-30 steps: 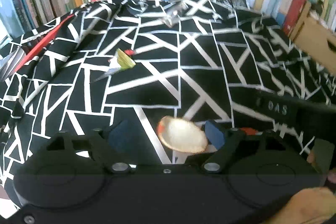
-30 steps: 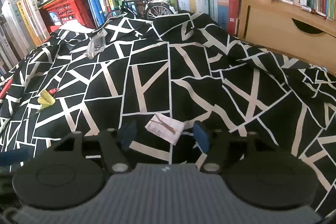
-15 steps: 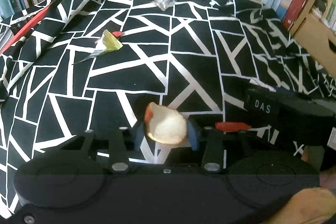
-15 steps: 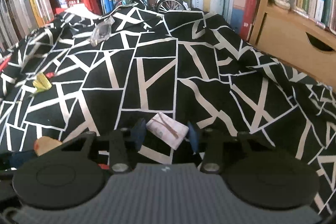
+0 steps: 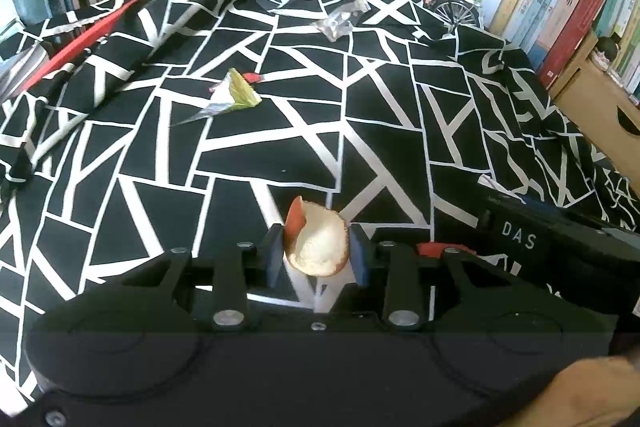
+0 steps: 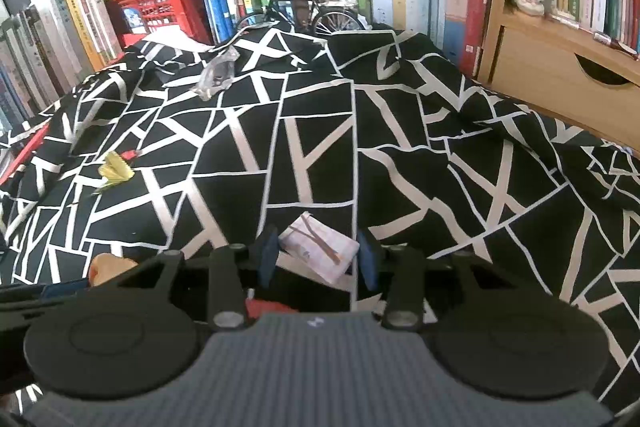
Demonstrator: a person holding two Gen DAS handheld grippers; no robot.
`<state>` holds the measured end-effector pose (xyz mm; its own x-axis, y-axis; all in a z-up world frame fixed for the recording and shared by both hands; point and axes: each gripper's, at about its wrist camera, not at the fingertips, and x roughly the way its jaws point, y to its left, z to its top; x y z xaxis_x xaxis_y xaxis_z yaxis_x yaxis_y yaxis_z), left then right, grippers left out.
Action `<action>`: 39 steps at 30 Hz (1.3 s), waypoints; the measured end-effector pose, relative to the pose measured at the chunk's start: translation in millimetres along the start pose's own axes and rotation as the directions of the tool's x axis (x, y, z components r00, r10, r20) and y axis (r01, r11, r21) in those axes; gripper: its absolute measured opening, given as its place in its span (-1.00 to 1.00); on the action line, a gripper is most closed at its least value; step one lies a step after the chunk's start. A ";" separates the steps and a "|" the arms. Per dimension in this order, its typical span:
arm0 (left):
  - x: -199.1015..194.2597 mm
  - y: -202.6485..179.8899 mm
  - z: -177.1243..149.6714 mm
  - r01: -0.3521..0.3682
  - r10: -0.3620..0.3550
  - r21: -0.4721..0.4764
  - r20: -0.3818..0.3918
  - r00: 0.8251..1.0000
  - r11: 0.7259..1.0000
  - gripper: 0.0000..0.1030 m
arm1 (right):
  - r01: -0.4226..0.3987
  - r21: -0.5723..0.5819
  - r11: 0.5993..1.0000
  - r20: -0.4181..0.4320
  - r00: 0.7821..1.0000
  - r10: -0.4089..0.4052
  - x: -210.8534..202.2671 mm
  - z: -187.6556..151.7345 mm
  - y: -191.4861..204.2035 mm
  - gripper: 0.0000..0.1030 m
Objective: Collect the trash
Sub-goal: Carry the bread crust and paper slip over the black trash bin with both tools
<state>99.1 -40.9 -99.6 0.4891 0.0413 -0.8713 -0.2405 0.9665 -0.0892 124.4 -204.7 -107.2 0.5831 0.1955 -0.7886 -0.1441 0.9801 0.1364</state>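
The left gripper (image 5: 316, 251) has just been closing and is clamped on a curved fruit peel (image 5: 318, 247), held at the near edge of the black-and-white cloth (image 5: 256, 155). The right gripper (image 6: 316, 255) has likewise narrowed onto a folded paper packet (image 6: 320, 247), whose sides seem pinched at the cloth's near edge. Both pieces should be lifted straight up, squeezed evenly, so the cloth is not dragged. The peel stands upright, pale hollow toward the camera; the packet's long axis runs diagonally across the jaws. A yellow wrapper (image 5: 236, 95) and a clear wrapper (image 5: 340, 19) remain farther back.
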 end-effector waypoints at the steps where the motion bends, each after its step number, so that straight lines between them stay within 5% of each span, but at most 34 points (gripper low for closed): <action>1: -2.8 2.4 -0.9 -0.002 0.002 -0.002 0.003 1.000 1.000 -0.38 | -0.001 -0.003 1.000 0.000 1.000 0.001 -2.4 -0.3 2.5 -0.09; 18: -73.1 99.1 -61.7 -0.006 0.007 -0.062 0.022 1.000 0.998 -0.38 | 0.025 -0.025 0.999 0.024 0.999 -0.024 -70.9 -46.0 81.7 -0.09; 24: -113.8 152.7 -106.0 0.002 0.000 -0.049 0.057 0.998 0.999 -0.38 | 0.035 -0.021 0.999 0.052 0.998 -0.034 -109.4 -86.3 122.7 -0.09; 39: -168.5 291.4 -235.1 -0.115 0.112 -0.192 -0.027 0.993 0.975 -0.37 | -0.067 -0.145 0.987 0.012 0.998 0.069 -167.6 -197.0 233.9 -0.09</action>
<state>-250.5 174.3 -92.2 0.4359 0.1421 -0.8887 -0.4512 0.8889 -0.0792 -164.6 -14.8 -61.2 0.5809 0.2630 -0.7703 -0.2970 0.9496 0.1002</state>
